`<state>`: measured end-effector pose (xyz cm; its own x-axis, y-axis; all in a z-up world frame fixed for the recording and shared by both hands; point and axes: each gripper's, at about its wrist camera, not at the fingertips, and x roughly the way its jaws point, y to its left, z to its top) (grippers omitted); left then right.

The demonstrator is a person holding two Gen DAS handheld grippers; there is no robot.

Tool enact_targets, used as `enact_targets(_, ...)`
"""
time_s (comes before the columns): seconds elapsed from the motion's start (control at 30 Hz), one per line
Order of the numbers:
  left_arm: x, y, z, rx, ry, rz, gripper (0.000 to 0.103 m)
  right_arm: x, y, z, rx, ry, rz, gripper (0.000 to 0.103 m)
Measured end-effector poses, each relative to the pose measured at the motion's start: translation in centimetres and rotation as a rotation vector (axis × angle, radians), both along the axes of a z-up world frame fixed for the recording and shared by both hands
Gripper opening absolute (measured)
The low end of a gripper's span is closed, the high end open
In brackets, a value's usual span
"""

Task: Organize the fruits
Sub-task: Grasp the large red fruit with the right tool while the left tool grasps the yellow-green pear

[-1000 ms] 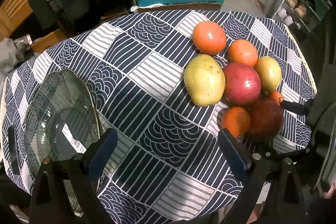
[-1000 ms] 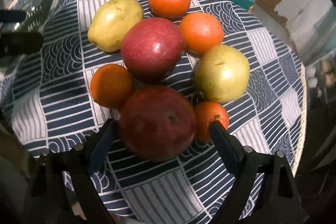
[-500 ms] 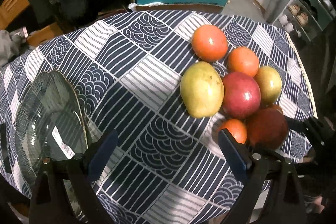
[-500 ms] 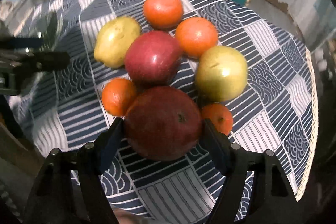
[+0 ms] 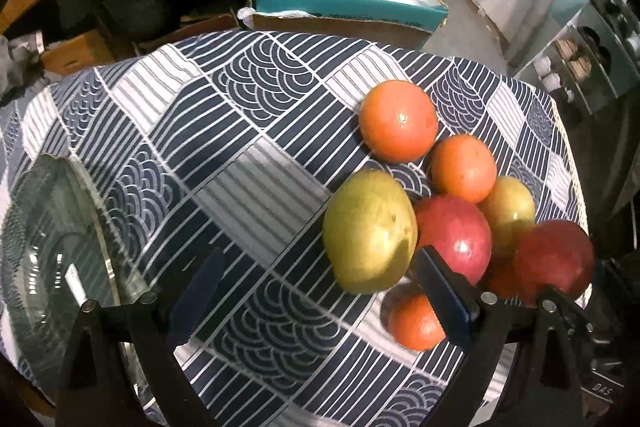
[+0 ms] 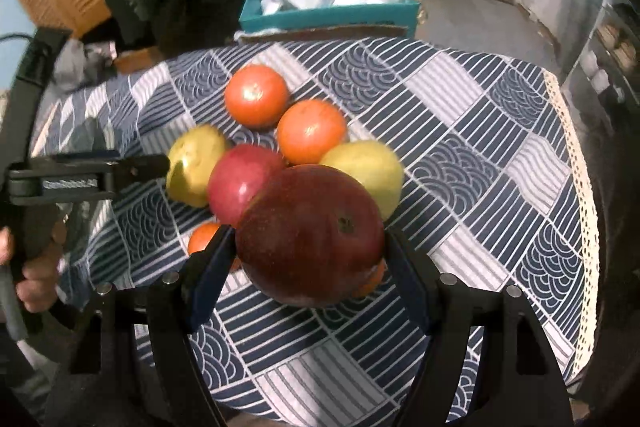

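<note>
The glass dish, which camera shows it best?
The left wrist view: the glass dish fills its lower left corner on the tablecloth. In the right wrist view only a blurred glimpse shows behind the left gripper.

Fruit cluster sits on the table (image 5: pixel 248 163) toward its right edge. Glass dish (image 5: pixel 44 259) at the left edge, well apart. Box of bags (image 5: pixel 344 3) behind the table. One apple (image 6: pixel 310 235) sits between the right gripper (image 6: pixel 308 279) pads, in front of the cluster.
</note>
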<state>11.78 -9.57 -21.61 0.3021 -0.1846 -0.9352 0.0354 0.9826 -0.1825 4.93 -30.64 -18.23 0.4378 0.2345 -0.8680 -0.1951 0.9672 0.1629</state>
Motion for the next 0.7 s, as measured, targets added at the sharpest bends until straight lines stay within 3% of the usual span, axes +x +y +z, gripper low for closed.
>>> enact_targets(0.37, 1.6, -0.4, -2.1, -0.076, 0.049, 0.022, 0.097, 1.6, -2.5, 0.5, 0.018, -0.033, -0.075, 0.075)
enact_targets(0.7, 2.1, -0.9, -3.7, -0.192, 0.103, 0.030, 0.082, 2.2, -3.1, 0.4, 0.036, -0.030, -0.090, 0.075)
